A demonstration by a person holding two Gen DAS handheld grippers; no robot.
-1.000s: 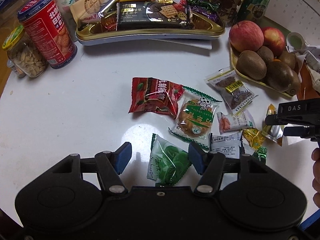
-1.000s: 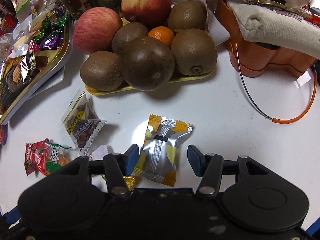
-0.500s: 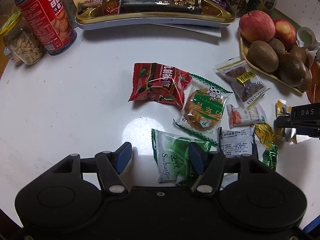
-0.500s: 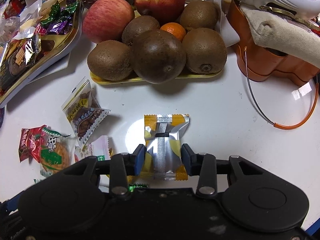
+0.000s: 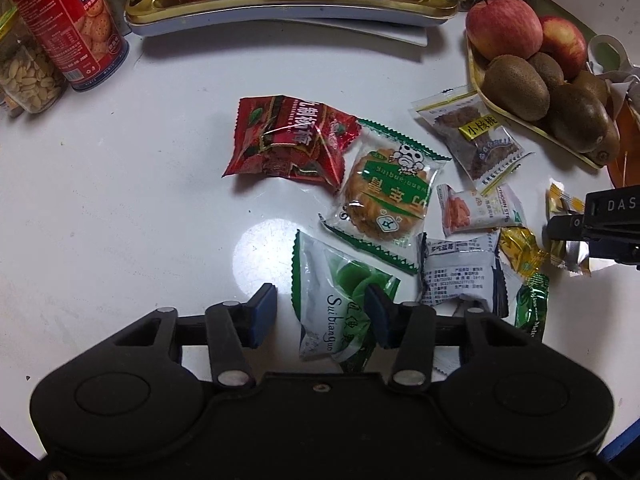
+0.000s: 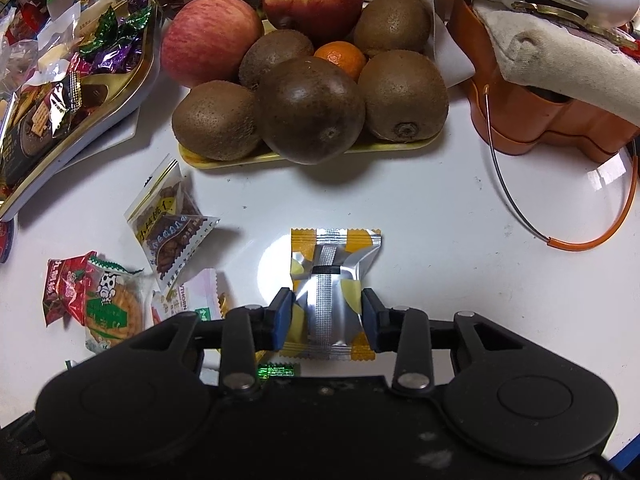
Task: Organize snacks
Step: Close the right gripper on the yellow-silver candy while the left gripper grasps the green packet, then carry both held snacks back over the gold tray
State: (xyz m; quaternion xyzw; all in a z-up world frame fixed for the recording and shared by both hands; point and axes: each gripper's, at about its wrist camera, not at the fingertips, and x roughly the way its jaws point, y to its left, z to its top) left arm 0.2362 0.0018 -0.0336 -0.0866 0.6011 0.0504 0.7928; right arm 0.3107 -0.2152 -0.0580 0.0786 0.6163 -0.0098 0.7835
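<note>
The right gripper (image 6: 325, 318) is closing, pads pinching the silver-and-yellow foil snack packet (image 6: 334, 280) on the white table (image 6: 460, 248). The left gripper (image 5: 320, 312) is closing around the green-and-white plastic candy pouch (image 5: 338, 298), one pad off it. Slick film may slip free.

Two apples (image 6: 212, 38), five kiwis (image 6: 310, 110)

Your left gripper (image 5: 320, 311) has dropped over the green-and-white packet (image 5: 336, 300), and its jaws are closing, the right pad already on the wrapper, the left just beside it. Your right gripper (image 6: 326, 318), wide before, now pinches the silver-and-yellow packet (image 6: 332, 280), jaws closing.
</note>
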